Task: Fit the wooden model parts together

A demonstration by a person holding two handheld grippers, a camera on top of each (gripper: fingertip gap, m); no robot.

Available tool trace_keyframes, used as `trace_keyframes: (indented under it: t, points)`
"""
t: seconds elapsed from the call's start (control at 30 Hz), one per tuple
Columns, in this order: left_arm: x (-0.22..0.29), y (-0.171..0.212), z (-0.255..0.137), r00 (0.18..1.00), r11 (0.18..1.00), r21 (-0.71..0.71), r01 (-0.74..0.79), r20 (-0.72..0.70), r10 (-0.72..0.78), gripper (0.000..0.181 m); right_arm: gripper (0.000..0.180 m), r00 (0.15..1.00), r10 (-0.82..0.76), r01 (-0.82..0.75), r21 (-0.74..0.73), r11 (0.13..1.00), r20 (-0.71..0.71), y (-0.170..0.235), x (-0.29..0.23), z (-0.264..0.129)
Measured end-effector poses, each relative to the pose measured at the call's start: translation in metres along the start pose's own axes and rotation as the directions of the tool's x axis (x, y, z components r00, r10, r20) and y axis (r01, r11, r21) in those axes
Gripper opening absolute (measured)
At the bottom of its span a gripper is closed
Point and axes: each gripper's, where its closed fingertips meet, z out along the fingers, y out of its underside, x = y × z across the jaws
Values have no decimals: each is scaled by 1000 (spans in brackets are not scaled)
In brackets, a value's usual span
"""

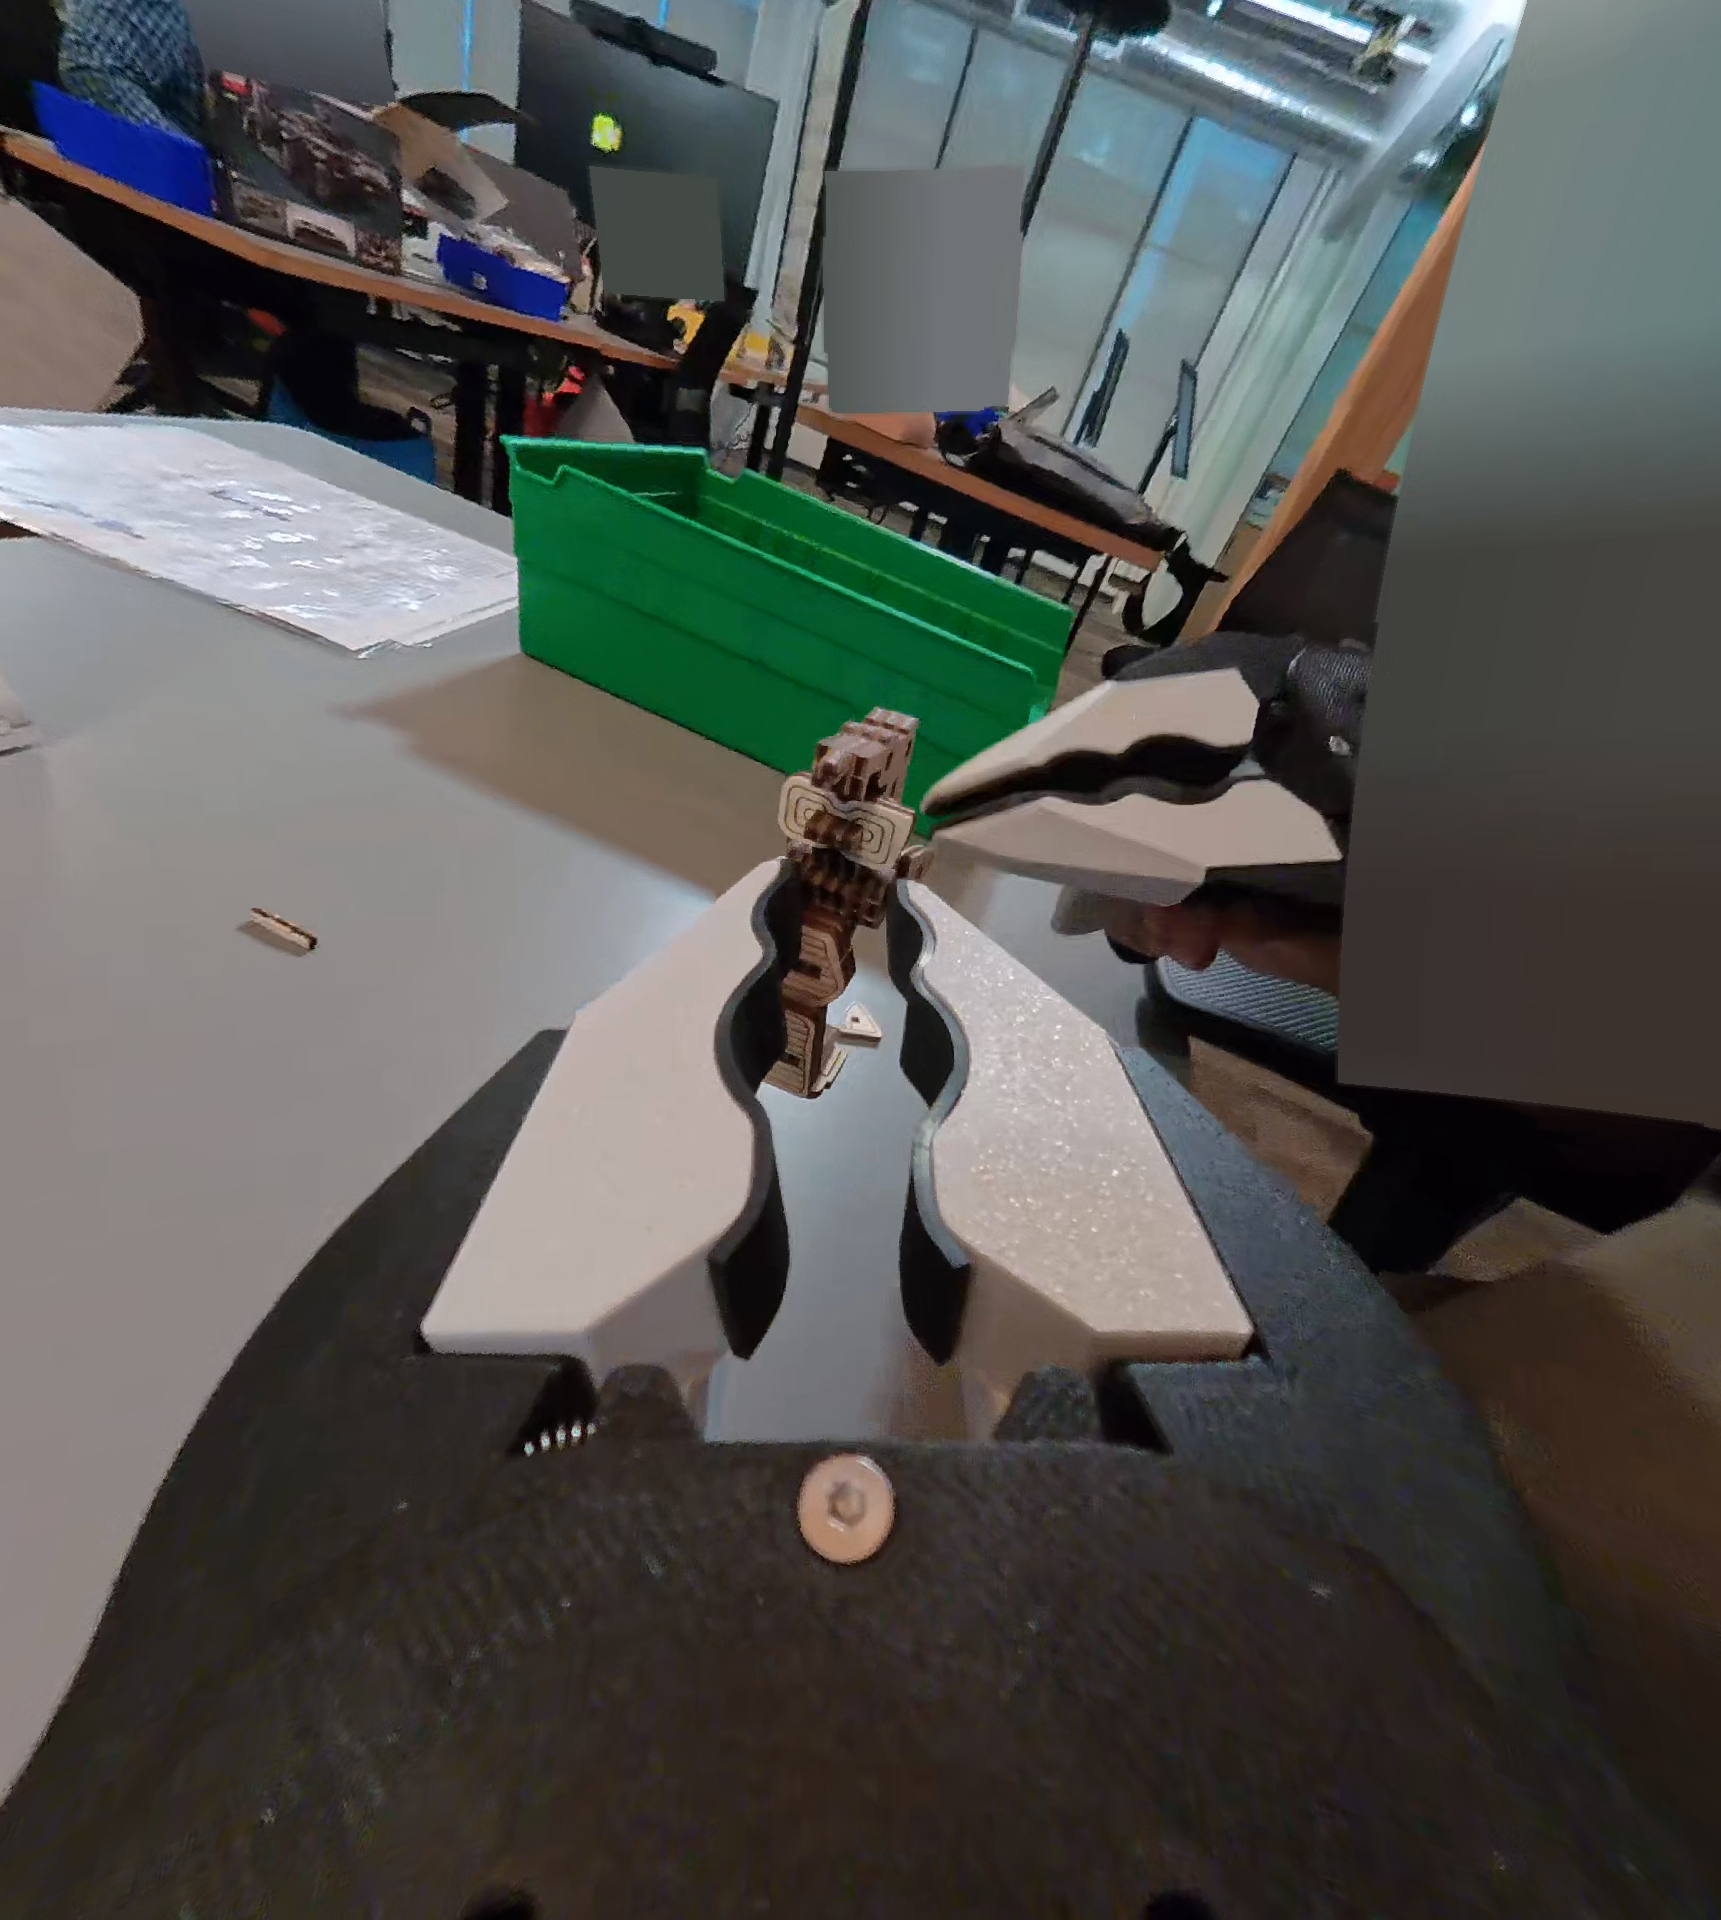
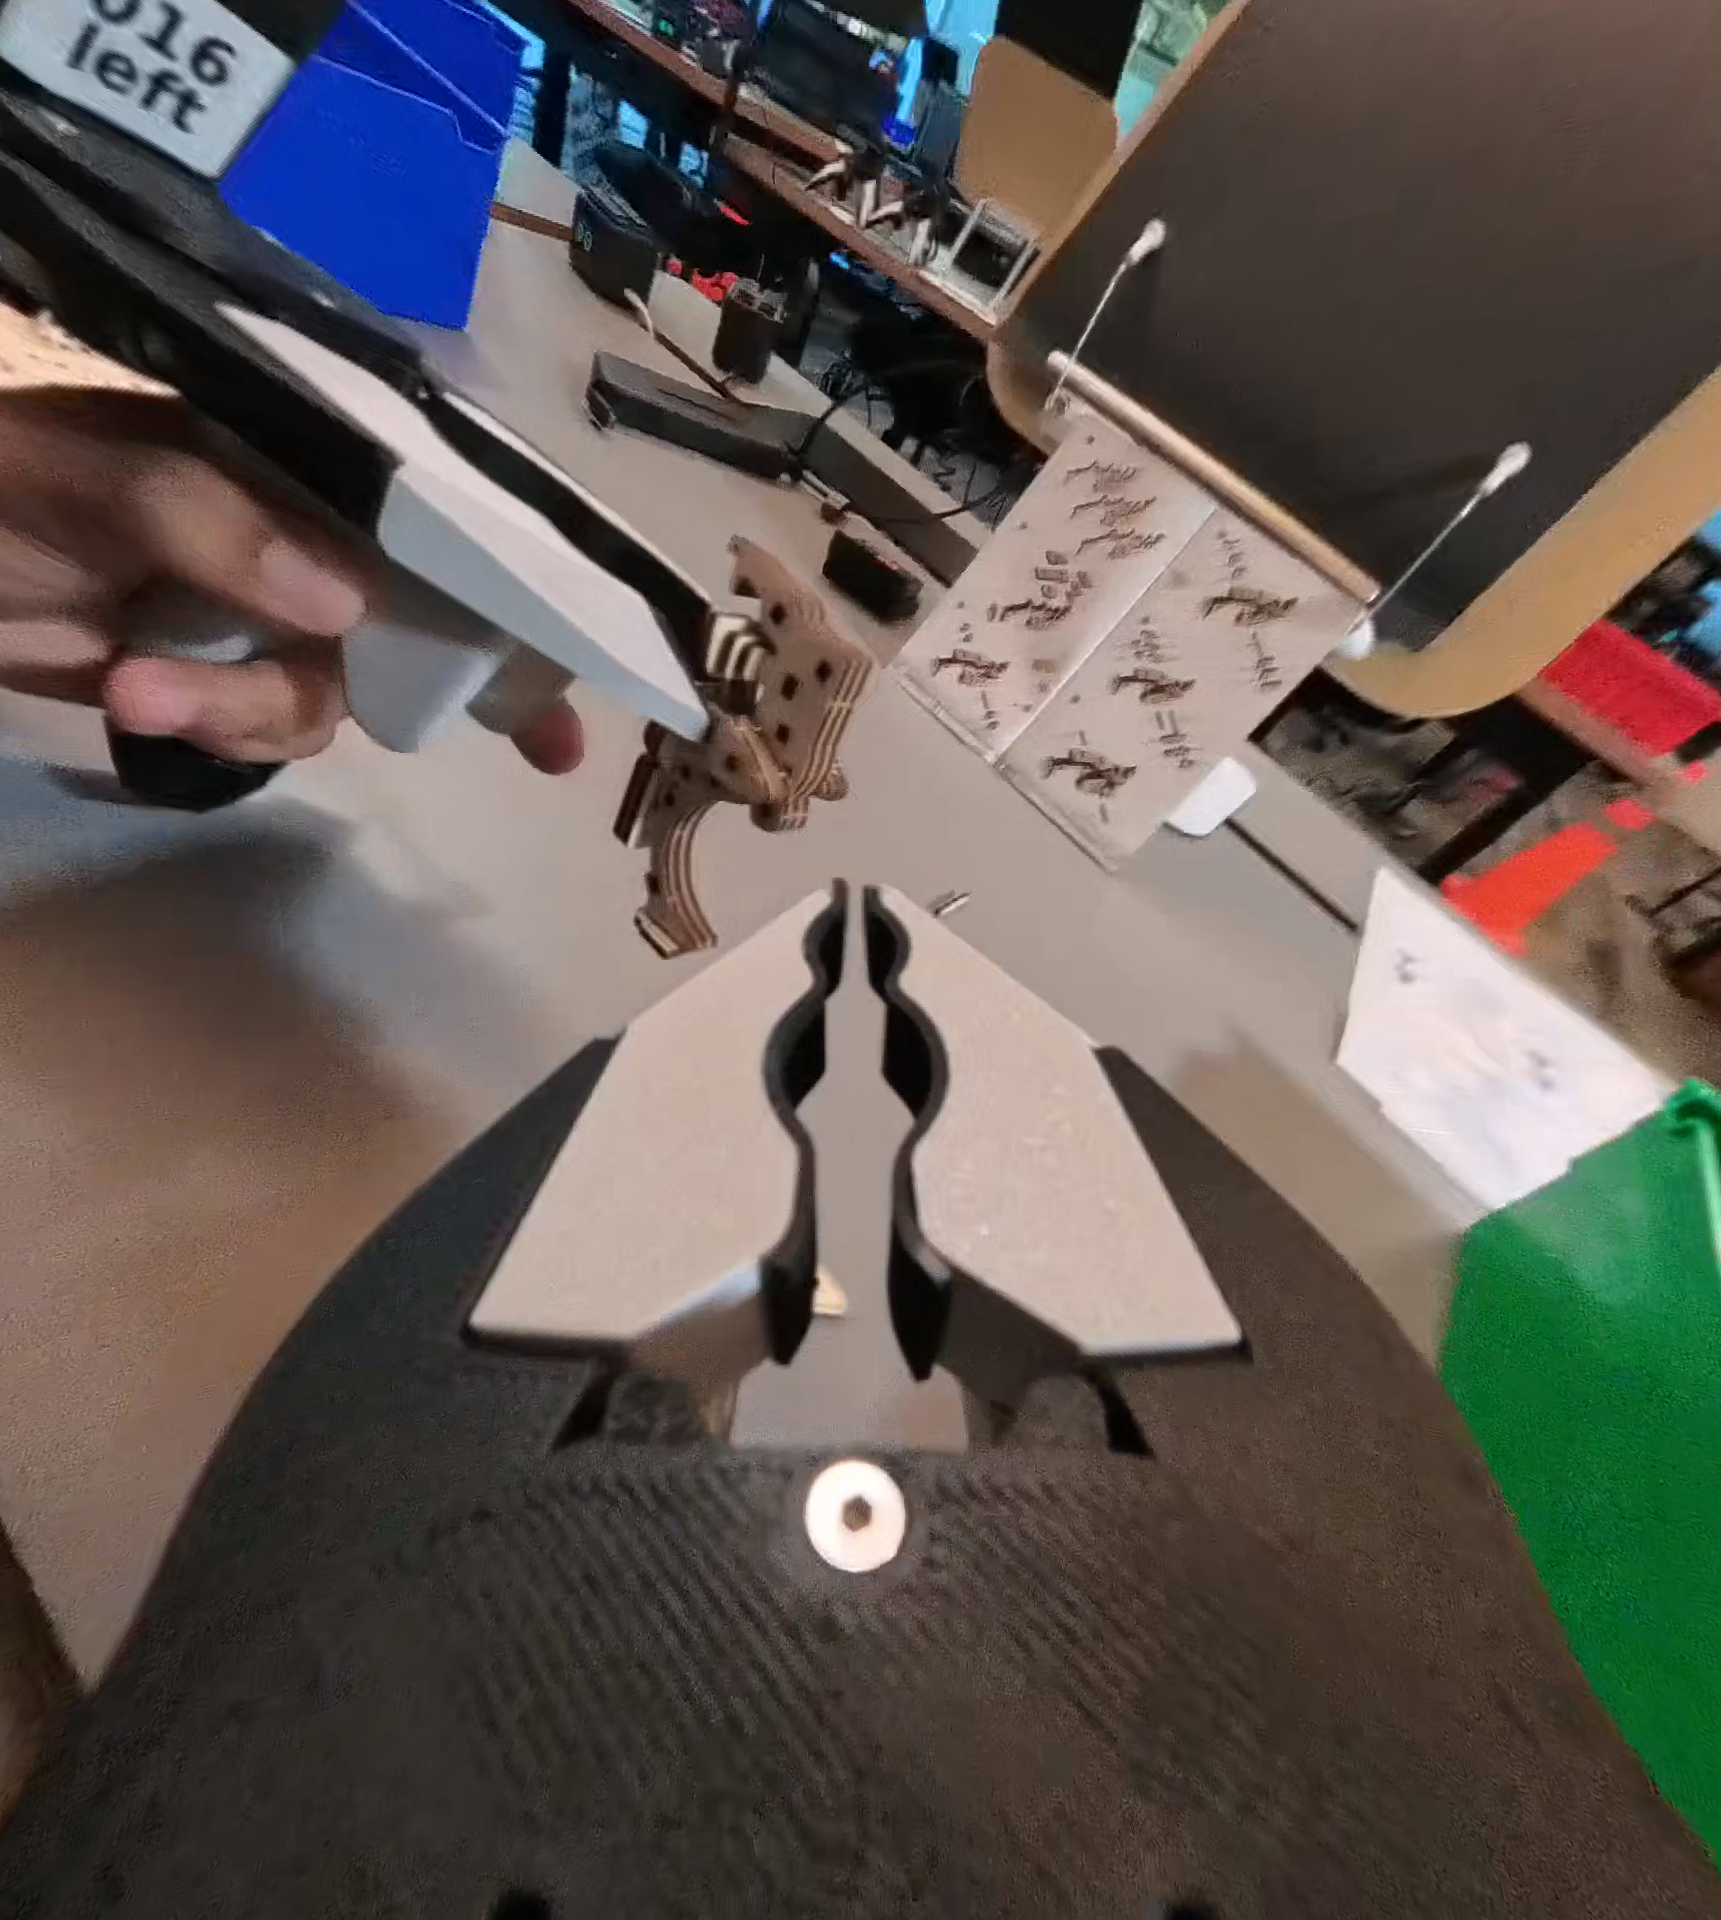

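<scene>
My left gripper [image 1: 840,883] is shut on a brown layered wooden model [image 1: 835,831] and holds it upright above the grey table [image 1: 212,1039]. The model's curved tail hangs down between the fingers. In the right wrist view the left gripper [image 2: 700,675] comes in from the upper left with the model [image 2: 762,717] in its tips. My right gripper [image 2: 854,902] is shut, and I see nothing between its tips. In the left wrist view the right gripper [image 1: 934,816] points at the model's right side, close to a small peg there.
A green bin [image 1: 783,613] stands behind the model and at the right [image 2: 1645,1351]. Small wooden pieces lie on the table [image 1: 282,928], [image 1: 858,1023]. Laser-cut part sheets [image 2: 1095,644] lean at the back. A paper sheet [image 1: 212,530] lies far left. Across from one pair of fingers to the other is roughly 5 cm.
</scene>
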Motion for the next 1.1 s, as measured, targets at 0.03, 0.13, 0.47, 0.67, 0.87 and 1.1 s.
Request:
trace_keyframes:
  t: [0.03,0.13,0.47,0.67,0.87,1.1]
  points:
    - [0,2,1,1000,1000,-4,3,10,-2,14,12,1000,29,-29,-2,1000,11,1,0,1]
    - [-7,5,4,993,994,-1,114,36,-113,14,18,1000,19,-19,21,1000,2,-3,-5,5]
    - [-3,20,9,844,844,-27,535,-35,-536,14,23,846,-519,510,-100,854,-119,-2,-28,16]
    - [3,19,9,849,851,-32,524,-54,-525,14,16,931,-357,354,-52,934,-77,-3,-27,15]
    - [5,20,9,865,867,-51,495,-57,-498,13,10,958,-286,286,-35,958,-11,-1,-27,12]
    - [7,23,10,894,894,-75,442,-49,-446,14,10,978,-203,204,-23,979,53,0,-29,10]
